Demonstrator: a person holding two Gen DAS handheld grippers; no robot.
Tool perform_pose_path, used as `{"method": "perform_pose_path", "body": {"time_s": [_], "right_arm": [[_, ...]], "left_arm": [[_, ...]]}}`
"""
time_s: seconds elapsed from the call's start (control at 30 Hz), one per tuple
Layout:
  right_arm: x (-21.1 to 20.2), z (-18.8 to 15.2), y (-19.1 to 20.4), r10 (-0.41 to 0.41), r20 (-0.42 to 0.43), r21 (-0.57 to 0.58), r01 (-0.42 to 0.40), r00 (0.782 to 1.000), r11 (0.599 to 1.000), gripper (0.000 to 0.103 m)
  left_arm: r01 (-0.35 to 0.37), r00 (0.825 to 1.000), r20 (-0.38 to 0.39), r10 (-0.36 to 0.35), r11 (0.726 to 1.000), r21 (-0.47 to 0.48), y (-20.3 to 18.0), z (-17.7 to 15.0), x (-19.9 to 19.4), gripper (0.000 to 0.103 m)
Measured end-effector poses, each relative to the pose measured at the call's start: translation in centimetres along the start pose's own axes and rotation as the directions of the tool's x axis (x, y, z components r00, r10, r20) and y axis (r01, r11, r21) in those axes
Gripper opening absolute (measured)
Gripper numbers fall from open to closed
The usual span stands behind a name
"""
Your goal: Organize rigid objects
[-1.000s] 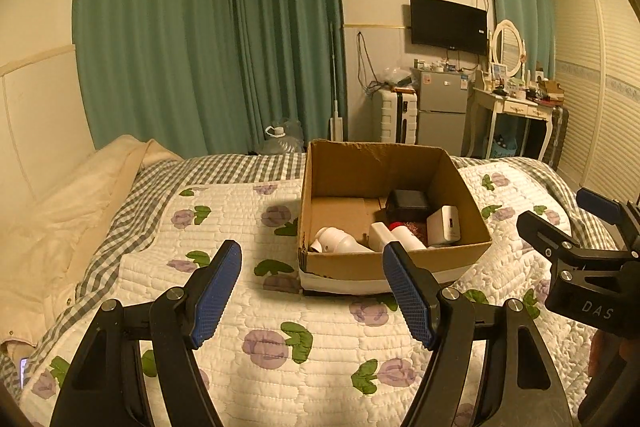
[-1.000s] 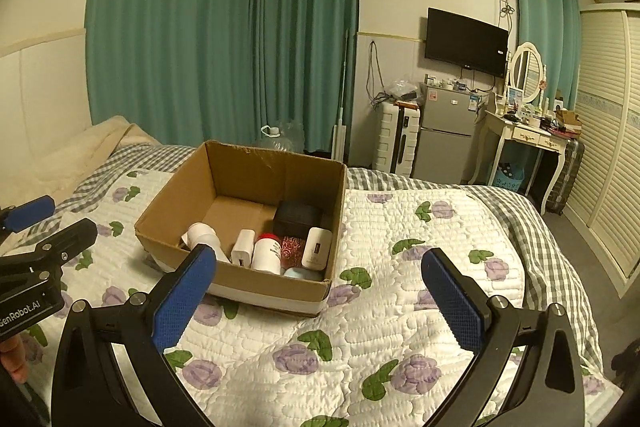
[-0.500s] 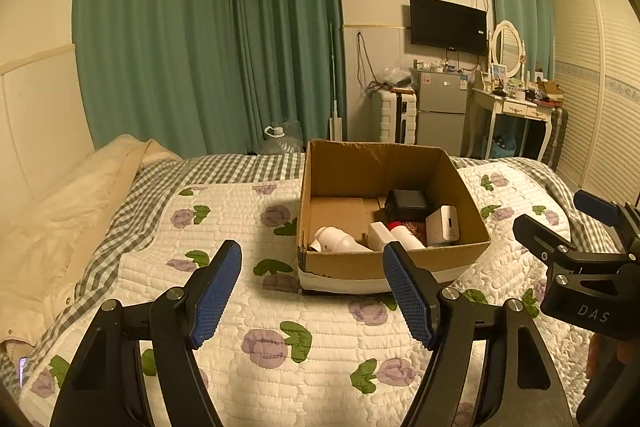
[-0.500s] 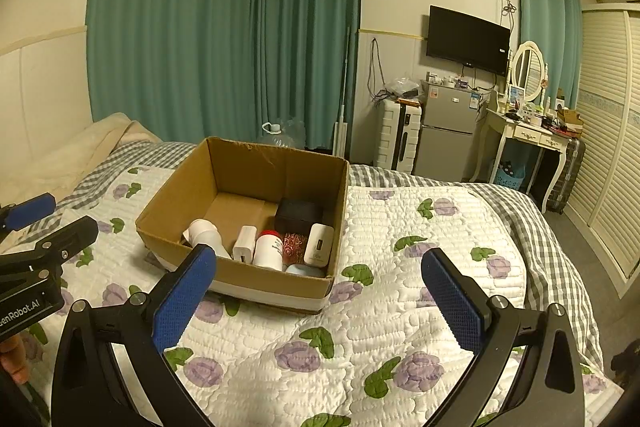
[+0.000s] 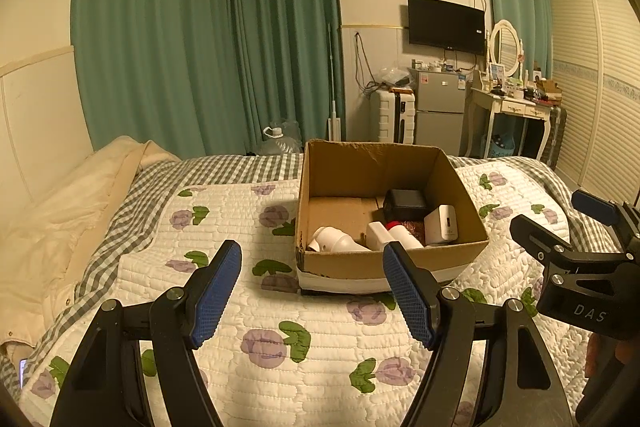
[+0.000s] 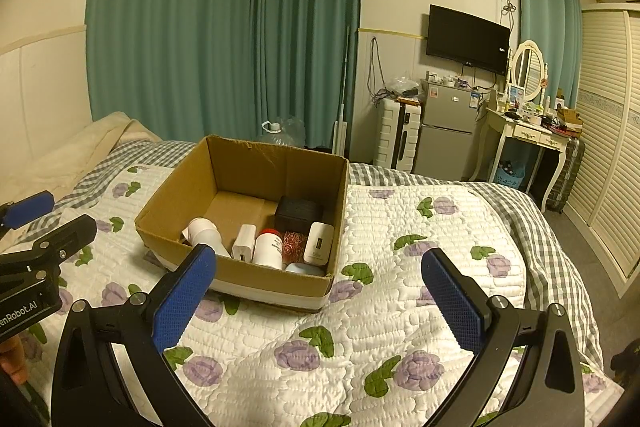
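An open cardboard box (image 5: 372, 171) (image 6: 244, 163) sits on the quilted bed. Inside it lie a white bottle on its side (image 5: 334, 239) (image 6: 204, 231), a red-capped white bottle (image 6: 269, 247), white chargers (image 5: 440, 225) (image 6: 319, 243), a black box (image 5: 405, 203) (image 6: 298, 214) and a reddish patterned item (image 6: 293, 241). My left gripper (image 5: 312, 285) is open and empty, above the quilt in front of the box. My right gripper (image 6: 318, 301) is open and empty, in front of the box and to its right.
The floral quilt (image 6: 400, 307) covers the bed, with a cream duvet (image 5: 60, 211) at the left. Beyond the bed stand a water jug (image 5: 280, 139), a suitcase (image 6: 396, 135), a small fridge (image 6: 448, 135) and a dressing table (image 6: 528, 135). Green curtains hang behind.
Both grippers have drifted very slightly; the box sits a touch higher in the right wrist view. Nothing was taken hold of or let go.
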State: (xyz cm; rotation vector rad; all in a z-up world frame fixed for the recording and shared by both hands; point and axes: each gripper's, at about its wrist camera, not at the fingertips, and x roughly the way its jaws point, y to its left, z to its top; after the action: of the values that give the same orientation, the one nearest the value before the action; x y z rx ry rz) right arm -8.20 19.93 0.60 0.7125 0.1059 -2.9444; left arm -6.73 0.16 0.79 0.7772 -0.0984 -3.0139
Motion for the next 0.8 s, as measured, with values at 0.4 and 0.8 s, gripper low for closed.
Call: {"method": "perform_pose_path", "body": {"time_s": [0.4,0.8], "right_arm": [[0.01,-0.18,-0.03,0.002,-0.005,-0.002,-0.002,1.000,1.000,0.103],[-0.02,-0.29,-0.20,0.000,-0.007,0.001,0.000,1.000,1.000,0.103]], "left_arm": [[0.000,1.000,0.001,0.000,1.000,0.002,-0.17,-0.01,-0.08,0.076],[-0.004,1.000,0.010,0.004,1.000,0.004,-0.03,-0.04,-0.03,0.076]]}}
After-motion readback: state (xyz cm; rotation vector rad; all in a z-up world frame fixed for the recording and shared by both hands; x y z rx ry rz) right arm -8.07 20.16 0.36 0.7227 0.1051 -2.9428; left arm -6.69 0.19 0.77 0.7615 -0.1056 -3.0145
